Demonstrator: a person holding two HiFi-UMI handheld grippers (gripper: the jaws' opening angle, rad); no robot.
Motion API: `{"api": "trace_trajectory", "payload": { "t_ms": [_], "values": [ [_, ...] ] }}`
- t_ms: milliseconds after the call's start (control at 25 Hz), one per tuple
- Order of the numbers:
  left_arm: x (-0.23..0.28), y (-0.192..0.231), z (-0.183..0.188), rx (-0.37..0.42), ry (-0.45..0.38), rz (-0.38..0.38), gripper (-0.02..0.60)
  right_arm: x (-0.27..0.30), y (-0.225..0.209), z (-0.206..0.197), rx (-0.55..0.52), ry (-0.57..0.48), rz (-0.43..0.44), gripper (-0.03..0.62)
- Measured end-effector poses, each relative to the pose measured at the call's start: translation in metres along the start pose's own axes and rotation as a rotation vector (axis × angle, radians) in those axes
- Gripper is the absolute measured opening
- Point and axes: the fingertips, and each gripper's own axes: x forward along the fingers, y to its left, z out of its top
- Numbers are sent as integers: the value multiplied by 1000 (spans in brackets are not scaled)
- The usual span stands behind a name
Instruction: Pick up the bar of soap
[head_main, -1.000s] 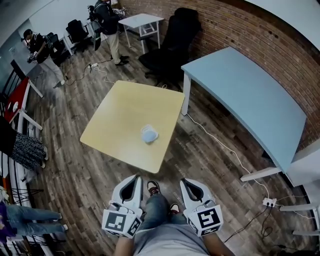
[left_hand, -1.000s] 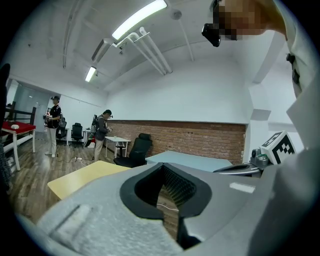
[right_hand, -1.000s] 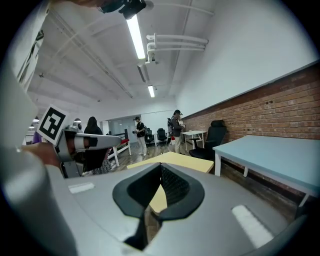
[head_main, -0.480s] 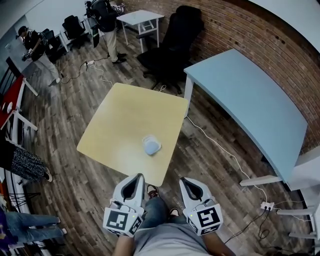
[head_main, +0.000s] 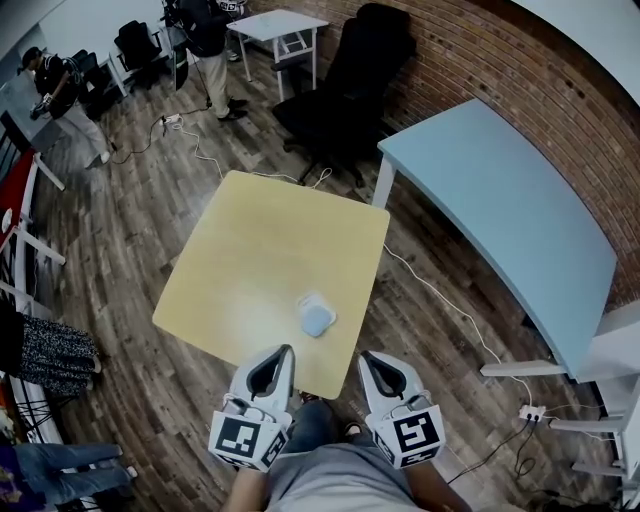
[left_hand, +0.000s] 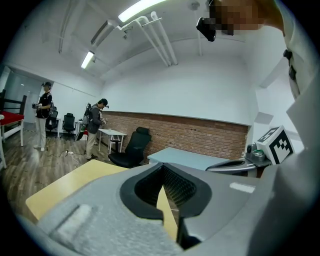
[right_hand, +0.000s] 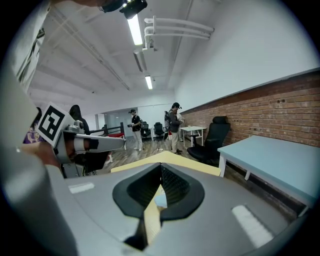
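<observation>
Walked right up to the yellow table (head_main: 250, 250) over the last second, closing most of the gap.

Going left to right:
- Left gripper (head_main: 283, 352): pinched fully together, gripping nothing, tips now hanging just over the table's near edge instead of well short of it.
- Bar of soap (head_main: 317, 318): pale blue, lying flat on the table close to its near corner, just ahead of both sets of tips and roughly between them. Used to sit well out of reach.
- Right gripper (head_main: 366, 358): also closed up and empty, hovering just off the table's right edge by that same near corner, lined up with the soap through its own slit.

Looks like approach basically done. Still need to open one pair of jaws before reaching in for the grab.
</observation>
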Motion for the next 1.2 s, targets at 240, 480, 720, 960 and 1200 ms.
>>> {"api": "trace_trajectory", "payload": {
  "t_ms": [240, 480, 720, 960, 1200],
  "values": [
    [30, 28, 7, -11, 17, -76, 4, 51, 7, 17, -50, 23, -18, 3],
    [54, 56, -2, -10, 54, -104, 5, 94, 5, 20, -51, 45, -29, 3],
    [63, 74, -37, -58, 117, -116, 5, 122, 0, -7, -51, 96, -25, 3],
    [68, 74, -91, -206, 205, -94, 5, 143, -4, -45, -41, 168, 27, 3],
    [74, 75, -141, -342, 282, -67, 5, 167, -14, -85, -36, 248, 73, 2]
  ]
}}
